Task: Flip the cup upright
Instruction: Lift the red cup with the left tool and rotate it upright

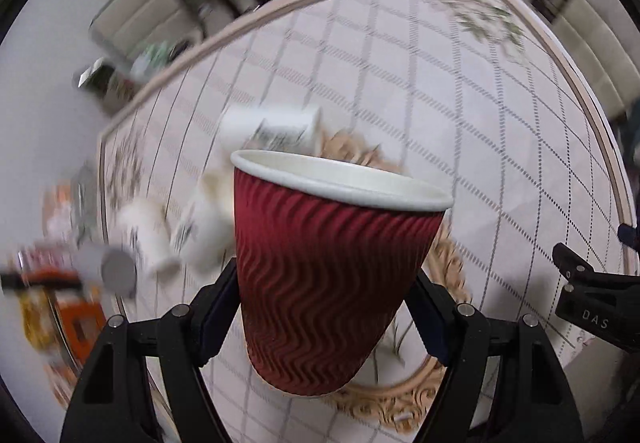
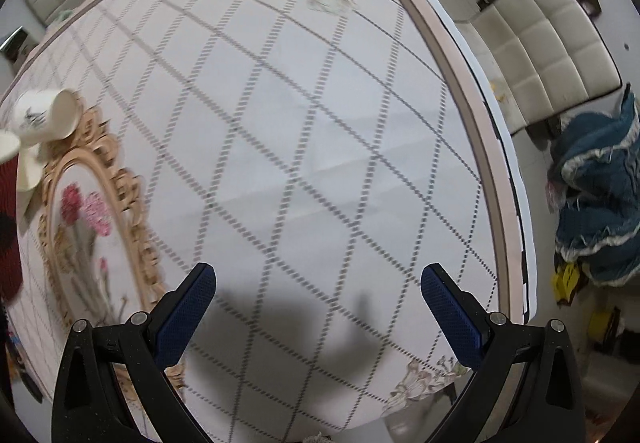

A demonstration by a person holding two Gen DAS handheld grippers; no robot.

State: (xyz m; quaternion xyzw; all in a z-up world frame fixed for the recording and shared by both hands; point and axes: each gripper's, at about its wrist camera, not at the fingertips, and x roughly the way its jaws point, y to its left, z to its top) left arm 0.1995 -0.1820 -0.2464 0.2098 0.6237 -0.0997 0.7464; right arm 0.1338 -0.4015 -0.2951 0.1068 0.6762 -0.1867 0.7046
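My left gripper (image 1: 324, 283) is shut on a dark red rippled paper cup (image 1: 324, 275) with a white rim. It holds the cup in the air above the table, mouth up and tilted a little to the left. A sliver of the red cup (image 2: 7, 227) shows at the left edge of the right wrist view. My right gripper (image 2: 318, 279) is open and empty above the checked tablecloth (image 2: 300, 131); it also shows at the right edge of the left wrist view (image 1: 592, 307).
Several white mugs (image 1: 268, 131) lie on their sides behind and to the left of the red cup; one (image 2: 44, 117) shows in the right wrist view. A gold oval floral print (image 2: 88, 227) marks the cloth. A cream chair (image 2: 548, 43) and a blue garment (image 2: 600, 195) stand beyond the table's right edge.
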